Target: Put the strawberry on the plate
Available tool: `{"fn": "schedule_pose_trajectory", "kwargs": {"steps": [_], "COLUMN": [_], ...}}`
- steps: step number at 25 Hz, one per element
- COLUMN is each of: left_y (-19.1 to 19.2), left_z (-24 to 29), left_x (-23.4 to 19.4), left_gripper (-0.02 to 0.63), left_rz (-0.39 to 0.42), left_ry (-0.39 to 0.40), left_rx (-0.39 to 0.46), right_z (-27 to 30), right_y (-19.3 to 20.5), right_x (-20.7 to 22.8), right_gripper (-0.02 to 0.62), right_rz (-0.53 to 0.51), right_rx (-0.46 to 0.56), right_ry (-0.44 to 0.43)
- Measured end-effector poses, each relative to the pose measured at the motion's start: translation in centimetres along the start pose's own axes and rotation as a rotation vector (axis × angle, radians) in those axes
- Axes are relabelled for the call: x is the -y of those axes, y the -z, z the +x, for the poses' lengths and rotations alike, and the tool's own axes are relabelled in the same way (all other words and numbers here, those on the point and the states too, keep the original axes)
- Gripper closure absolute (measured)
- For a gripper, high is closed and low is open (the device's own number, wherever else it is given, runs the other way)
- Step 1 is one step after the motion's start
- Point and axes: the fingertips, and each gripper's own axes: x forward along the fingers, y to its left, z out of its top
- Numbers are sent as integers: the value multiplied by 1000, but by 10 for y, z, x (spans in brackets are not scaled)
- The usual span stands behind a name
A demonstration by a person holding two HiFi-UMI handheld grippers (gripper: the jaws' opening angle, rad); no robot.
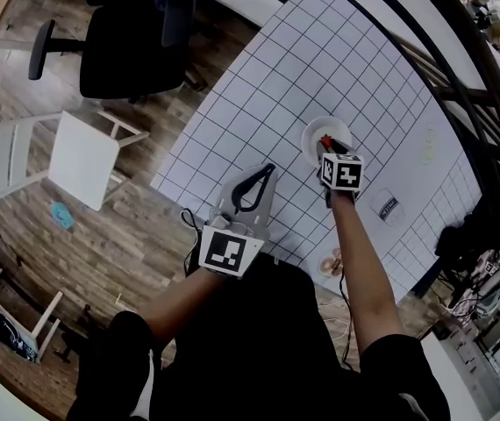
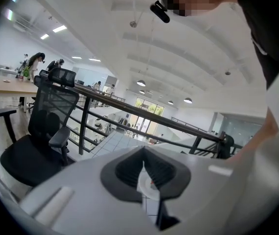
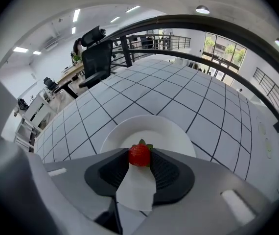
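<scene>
Strawberry (image 3: 139,155) sits pinched between the tips of your right tool (image 3: 139,153), red body squeezed by the two dark ribbed pads, green leaves pointing away from the camera. Your right tool points steeply down over the white plate (image 3: 129,131), so the fruit is above the plate's middle; whether it touches the plate cannot be told. In the head view the strawberry (image 1: 325,141) shows as a red spot just over the plate (image 1: 313,130), which rests on the white gridded worktop (image 1: 276,77). Your left tool (image 1: 270,168) lies low near the worktop's near edge, well apart from the plate, its jaw tips brought together with nothing between them. A black office chair (image 1: 136,33) stands on the wooden floor beyond the worktop's left edge.
</scene>
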Motion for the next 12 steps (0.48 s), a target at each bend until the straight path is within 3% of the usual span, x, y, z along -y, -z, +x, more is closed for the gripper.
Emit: {"fn": "schedule_pose_trajectory", "kwargs": {"steps": [8,12], "left_y": [1,0], "left_z": [-3,-4], "left_x": [-7,-9], "left_gripper": [598,598], "left_rz": [-1,-15], "left_ry": [-5,-6], "left_rx": [-3,1], "right_z": [3,1], "right_y": [2,3], "right_x": [2,0], "right_gripper": [457,414], "right_rz": [37,35], "right_rx": [10,-1], "right_ry": [5,-5]}}
